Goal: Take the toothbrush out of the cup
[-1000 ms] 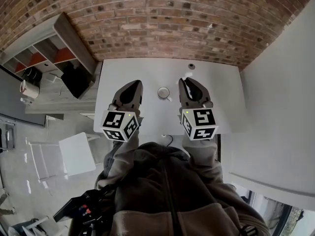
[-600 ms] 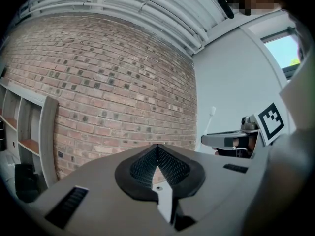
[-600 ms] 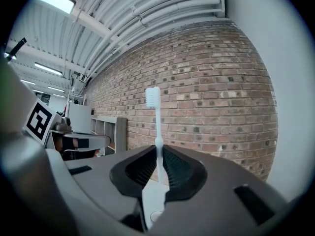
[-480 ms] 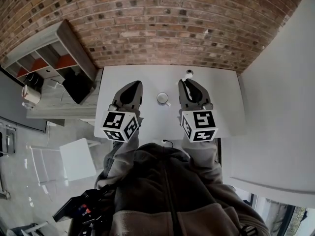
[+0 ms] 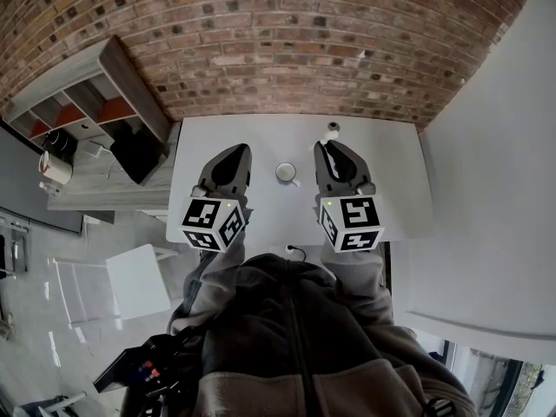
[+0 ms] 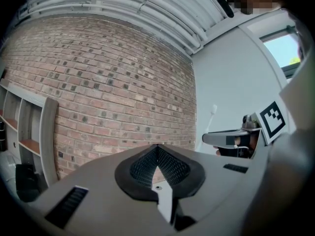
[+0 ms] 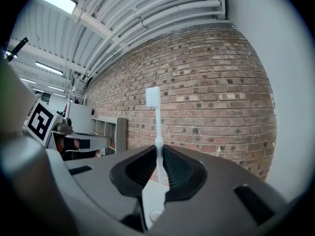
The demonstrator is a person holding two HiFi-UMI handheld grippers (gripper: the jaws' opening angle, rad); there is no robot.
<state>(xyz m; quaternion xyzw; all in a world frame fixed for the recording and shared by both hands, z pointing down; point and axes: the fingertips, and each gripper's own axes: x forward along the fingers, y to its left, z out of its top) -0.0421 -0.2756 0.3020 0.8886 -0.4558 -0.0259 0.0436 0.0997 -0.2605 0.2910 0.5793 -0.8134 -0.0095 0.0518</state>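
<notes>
White worktop point(image 5: 261, 137) under a brick wall point(image 5: 287, 42); right tongs point(image 7: 158, 163) clamped on the toothbrush point(image 7: 156, 127), clear of the cup point(image 5: 287, 173).
Both tongs held side by side over the worktop. Left tongs point(image 6: 157, 166): pads pressed together at the tips, nothing between them. Right tongs: closed to a narrow slit on the toothbrush's white handle, brush upright, bristle head well above the tips, seen against the wall. Cup stands on the worktop between the two tongs, apart from both. Toothbrush is out of the cup, to its right.
</notes>
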